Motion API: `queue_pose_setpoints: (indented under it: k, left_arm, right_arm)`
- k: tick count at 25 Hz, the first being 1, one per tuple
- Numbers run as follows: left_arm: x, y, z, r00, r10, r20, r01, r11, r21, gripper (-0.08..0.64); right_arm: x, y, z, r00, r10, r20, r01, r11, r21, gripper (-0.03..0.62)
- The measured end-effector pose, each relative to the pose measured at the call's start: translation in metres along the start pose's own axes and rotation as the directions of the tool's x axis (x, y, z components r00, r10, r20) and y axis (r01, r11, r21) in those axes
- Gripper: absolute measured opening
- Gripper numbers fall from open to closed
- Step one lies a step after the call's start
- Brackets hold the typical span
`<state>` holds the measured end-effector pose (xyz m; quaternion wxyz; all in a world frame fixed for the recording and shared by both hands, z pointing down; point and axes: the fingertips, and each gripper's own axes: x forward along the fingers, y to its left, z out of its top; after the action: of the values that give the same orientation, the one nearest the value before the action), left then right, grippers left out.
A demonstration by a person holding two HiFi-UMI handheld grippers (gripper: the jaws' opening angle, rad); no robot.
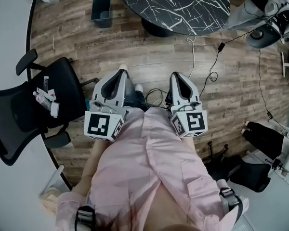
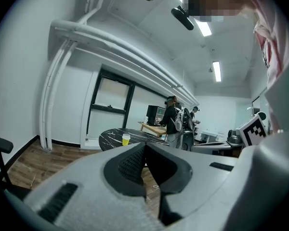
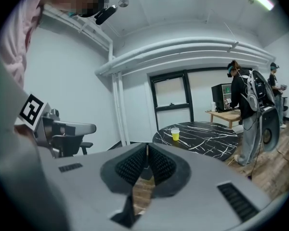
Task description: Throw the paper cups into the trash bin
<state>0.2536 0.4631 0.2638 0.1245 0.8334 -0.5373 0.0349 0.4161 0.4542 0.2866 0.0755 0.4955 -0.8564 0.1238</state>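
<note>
Left gripper (image 2: 145, 144) and right gripper (image 3: 147, 146) closed, empty; paper cup (image 3: 175, 134) on table (image 3: 209, 139)

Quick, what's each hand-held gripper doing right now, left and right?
Left hand-held gripper: closed, holding nothing.
Right hand-held gripper: closed, holding nothing.

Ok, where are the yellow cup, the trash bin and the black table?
cup (image 3: 175, 135), right gripper view, on its yellow side.
trash bin (image 1: 102, 22), head view, on its near outer wall.
table (image 1: 192, 6), head view, on bare marbled top.
</note>
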Motion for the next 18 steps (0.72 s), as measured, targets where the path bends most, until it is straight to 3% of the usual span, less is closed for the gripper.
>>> queue_pose_setpoints:
  k: [18]
  left_arm:
    - [0.075,0.101,0.039,0.995,-0.091,-0.029,0.091,0.996,-0.001,0.015]
  right_arm:
    - [0.119,0.013,0.038,0.998,-0.064,-0.009,0.064,0.997,0.037,0.032]
